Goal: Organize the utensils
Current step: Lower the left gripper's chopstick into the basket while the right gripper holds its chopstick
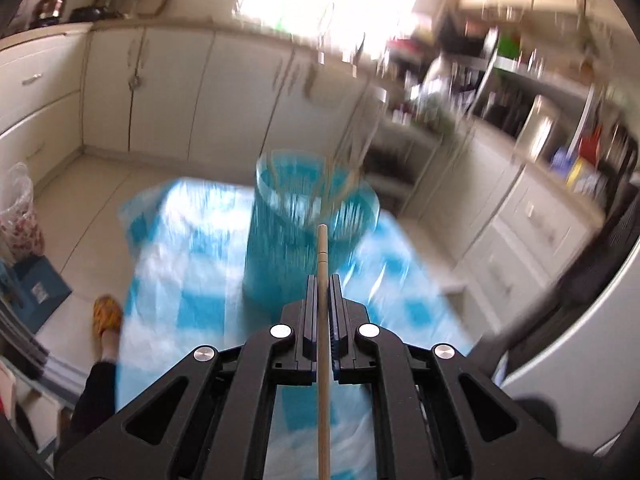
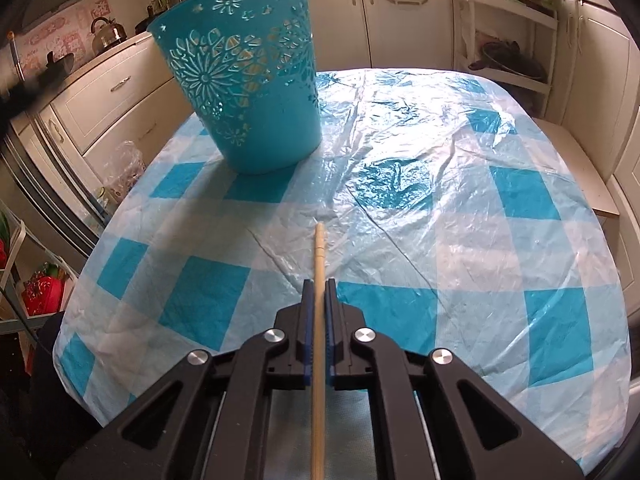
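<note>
Chopstick (image 1: 322,360) in the left wrist view is sitting clamped between the left gripper (image 1: 322,286) jaws, running lengthwise along the fingers, tip sticking out past them toward the teal basket (image 1: 280,248). Second chopstick (image 2: 319,340) is sitting the same way in the right gripper (image 2: 319,290), jaws closed on it, tip poking out over the checked tablecloth (image 2: 400,184). Basket (image 2: 256,92) is standing upright near the far left edge of the table, cut-out flower pattern on its wall; left view is showing a few thin sticks leaning inside it, too blurred to tell more. Left view is heavily motion-blurred, right view is sharp. Rest of the cloth in front of the right gripper is showing only wrinkles. Kitchen cabinets (image 2: 120,92) are ringing the table; kettle (image 2: 106,34) is sitting on the counter behind the basket. Foot in an orange slipper (image 1: 107,314) is showing on the floor by the table's left edge.
</note>
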The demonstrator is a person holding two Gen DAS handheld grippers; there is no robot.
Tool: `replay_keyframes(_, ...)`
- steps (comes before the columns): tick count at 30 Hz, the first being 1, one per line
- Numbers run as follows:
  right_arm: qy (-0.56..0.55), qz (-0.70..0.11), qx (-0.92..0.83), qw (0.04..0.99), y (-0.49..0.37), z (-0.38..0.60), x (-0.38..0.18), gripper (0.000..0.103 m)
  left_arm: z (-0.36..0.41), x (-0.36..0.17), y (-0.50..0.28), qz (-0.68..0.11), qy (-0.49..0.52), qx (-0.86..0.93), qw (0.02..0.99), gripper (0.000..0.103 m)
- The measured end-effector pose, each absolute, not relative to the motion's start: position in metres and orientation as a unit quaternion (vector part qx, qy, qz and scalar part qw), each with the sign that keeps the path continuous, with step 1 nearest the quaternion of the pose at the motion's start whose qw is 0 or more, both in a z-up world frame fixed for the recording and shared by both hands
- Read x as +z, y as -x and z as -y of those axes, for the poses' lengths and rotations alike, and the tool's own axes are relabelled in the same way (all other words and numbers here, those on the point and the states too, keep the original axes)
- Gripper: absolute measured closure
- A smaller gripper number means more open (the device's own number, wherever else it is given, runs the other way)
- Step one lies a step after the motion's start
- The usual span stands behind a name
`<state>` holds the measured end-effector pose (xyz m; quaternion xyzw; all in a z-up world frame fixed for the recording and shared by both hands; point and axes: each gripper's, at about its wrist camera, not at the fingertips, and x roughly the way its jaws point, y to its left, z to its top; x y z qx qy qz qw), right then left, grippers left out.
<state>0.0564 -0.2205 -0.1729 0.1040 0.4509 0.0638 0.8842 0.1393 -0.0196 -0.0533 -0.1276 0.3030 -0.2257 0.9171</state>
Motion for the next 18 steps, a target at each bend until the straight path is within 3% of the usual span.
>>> replay_keyframes(12,-0.112,-0.445,0.069,0.886,-0.054,0.222,-0.174,0.097,0.029,0.035,-0.191,-0.128,0.183,-0.171,0.96,0.098)
replay_keyframes(18,-0.121,-0.444,0.073,0.885,-0.054,0.225,-0.174,0.097,0.042,0.041,-0.23,-0.091,0.189,-0.128,0.969,0.098)
